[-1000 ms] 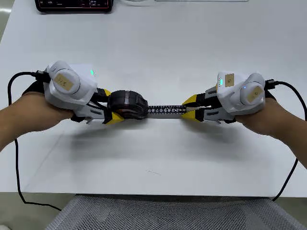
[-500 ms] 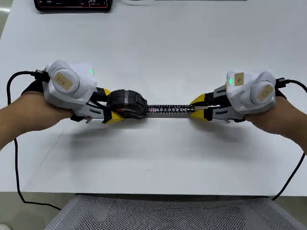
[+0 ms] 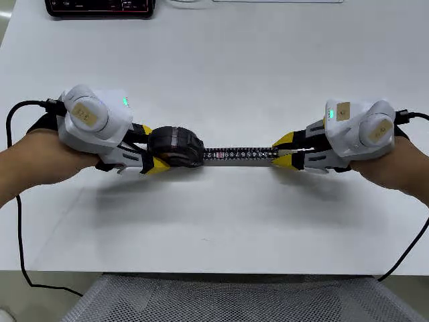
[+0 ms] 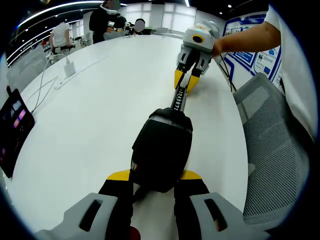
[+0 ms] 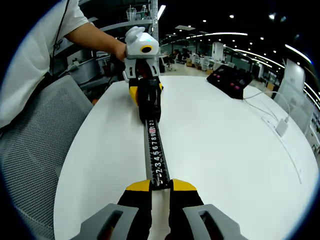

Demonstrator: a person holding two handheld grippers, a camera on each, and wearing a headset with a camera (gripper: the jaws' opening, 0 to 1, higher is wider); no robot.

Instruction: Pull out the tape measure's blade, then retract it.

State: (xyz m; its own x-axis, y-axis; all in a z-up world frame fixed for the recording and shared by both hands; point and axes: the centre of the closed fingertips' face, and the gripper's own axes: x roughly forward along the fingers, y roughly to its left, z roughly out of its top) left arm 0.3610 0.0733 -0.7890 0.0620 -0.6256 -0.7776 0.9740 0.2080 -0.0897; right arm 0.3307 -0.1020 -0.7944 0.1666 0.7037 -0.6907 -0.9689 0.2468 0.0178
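Note:
A black tape measure case (image 3: 175, 146) sits just above the white table, held at the left by my left gripper (image 3: 150, 147), which is shut on it. In the left gripper view the case (image 4: 161, 149) lies between the yellow-tipped jaws of that gripper (image 4: 155, 176). A dark blade with white numerals (image 3: 238, 153) runs rightward from the case to my right gripper (image 3: 284, 151), shut on the blade's end. The right gripper view shows the blade (image 5: 154, 155) stretching away from my right gripper (image 5: 160, 184) toward the case (image 5: 149, 102).
The white table (image 3: 221, 74) spreads wide around both grippers. A dark device (image 3: 100, 7) lies at the far left edge. Black cables (image 3: 19, 221) trail off both hands. A mesh chair seat (image 3: 228, 298) sits below the near edge.
My right gripper has moved to the right with the blade's end, so more blade shows between the case and it. The left gripper and case have stayed about where they were.

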